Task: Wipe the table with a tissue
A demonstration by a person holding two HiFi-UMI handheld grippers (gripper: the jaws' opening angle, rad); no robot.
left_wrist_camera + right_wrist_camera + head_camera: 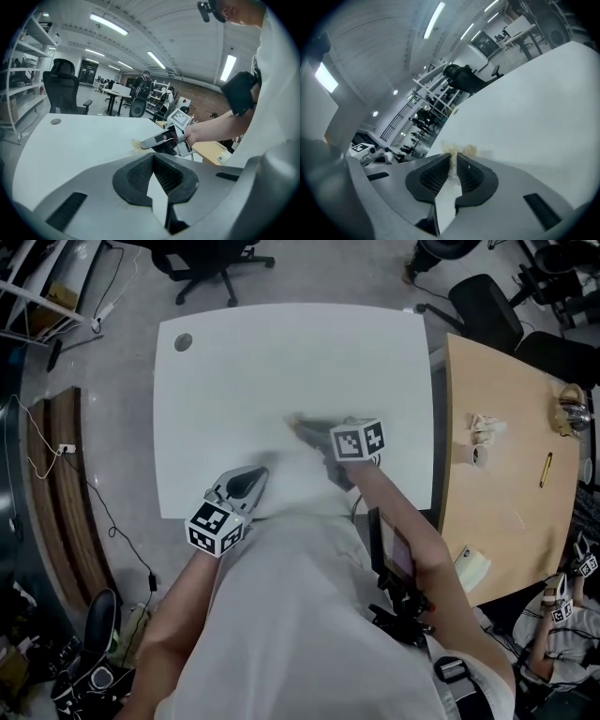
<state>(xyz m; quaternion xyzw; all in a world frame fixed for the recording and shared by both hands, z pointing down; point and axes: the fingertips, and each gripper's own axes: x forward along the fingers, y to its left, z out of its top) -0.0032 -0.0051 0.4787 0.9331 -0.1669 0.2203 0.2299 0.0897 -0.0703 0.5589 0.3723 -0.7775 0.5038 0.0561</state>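
Left side: my left hand-held gripper [257,476] sat at the near edge of the white counter [281,352]. Its jaws were together with nothing between them. It was idle, and I could not tell whether it touched the surface.

Middle: my right hand-held gripper [307,429] was out over the centre of the counter, smeared in the head view. Its jaws were clamped on a pale, crumpled tissue [458,151]. A wad of it stuck out past the tips and looked to be down on the surface. I saw no stain or spill anywhere on the white top.

Right side: a wooden desk [506,521] butted against the counter, carrying small clutter that was no part of the job.

Reading: this was the wiping step itself, probably mid-pass. The next move called for keeping the wad pressed to the counter while sweeping it across the unwiped stretches. The pinch had to stay firm so the tissue did not drag free, and the left hand-held gripper had to stay clear of the path.
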